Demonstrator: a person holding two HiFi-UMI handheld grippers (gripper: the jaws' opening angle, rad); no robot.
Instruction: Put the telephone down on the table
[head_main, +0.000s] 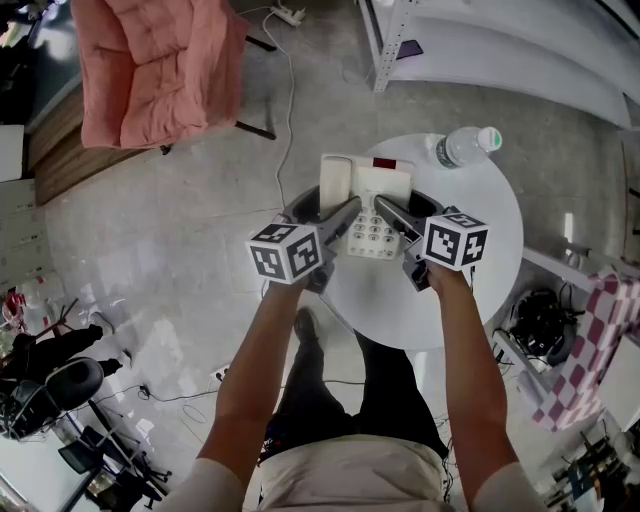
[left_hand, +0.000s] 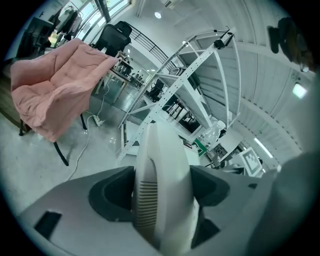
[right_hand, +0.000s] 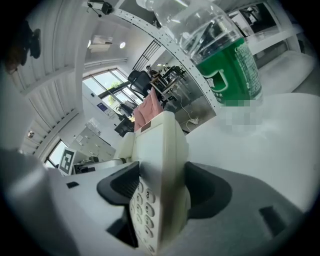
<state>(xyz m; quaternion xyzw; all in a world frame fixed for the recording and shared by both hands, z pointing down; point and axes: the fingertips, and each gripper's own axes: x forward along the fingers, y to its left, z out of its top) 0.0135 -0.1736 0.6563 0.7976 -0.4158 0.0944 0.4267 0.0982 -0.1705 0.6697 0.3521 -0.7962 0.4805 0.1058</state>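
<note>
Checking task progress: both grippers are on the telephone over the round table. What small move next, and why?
Probably lower the telephone straight down onto the white table. The left gripper and right gripper are both shut on it, the tabletop lies directly beneath, and the water bottle stands clear beyond it.

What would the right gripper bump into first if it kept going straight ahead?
The telephone: the right gripper is shut on it, so it would just carry that forward over the table. The green-labelled bottle stands right of its line, so it would likely miss, though depth is unclear.
</note>
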